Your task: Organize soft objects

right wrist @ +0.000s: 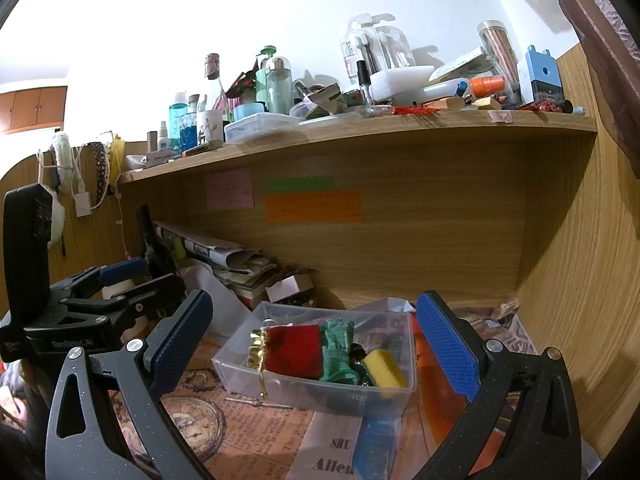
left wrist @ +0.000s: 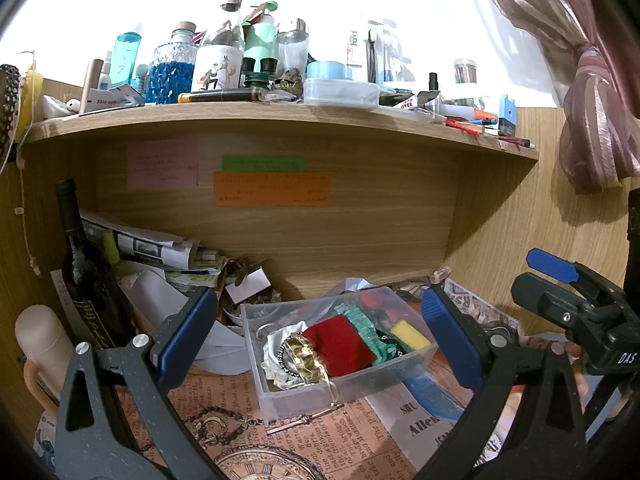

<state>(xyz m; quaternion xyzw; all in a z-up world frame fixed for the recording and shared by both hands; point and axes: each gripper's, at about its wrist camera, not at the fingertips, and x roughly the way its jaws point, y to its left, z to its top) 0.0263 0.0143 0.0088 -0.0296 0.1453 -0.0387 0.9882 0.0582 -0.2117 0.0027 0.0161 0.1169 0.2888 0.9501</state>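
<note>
A clear plastic bin (left wrist: 280,394) (right wrist: 236,376) sits on the desk under the shelf. In it lie a red velvet pouch (left wrist: 340,344) (right wrist: 294,350) with gold trim, a green cloth (left wrist: 362,326) (right wrist: 338,350), a yellow sponge (left wrist: 408,334) (right wrist: 386,368) and a white cloth (left wrist: 280,346). My left gripper (left wrist: 320,340) is open and empty, its fingers either side of the bin. My right gripper (right wrist: 320,346) is open and empty, also facing the bin. The right gripper also shows at the right of the left wrist view (left wrist: 560,280).
A shelf (left wrist: 280,120) (right wrist: 360,132) crowded with bottles and jars runs overhead. A dark wine bottle (left wrist: 86,272), a white flask (left wrist: 40,344) and stacked papers (left wrist: 160,252) stand at the left. Vintage newspaper (left wrist: 240,420) covers the desk. A curtain (left wrist: 592,100) hangs at the right.
</note>
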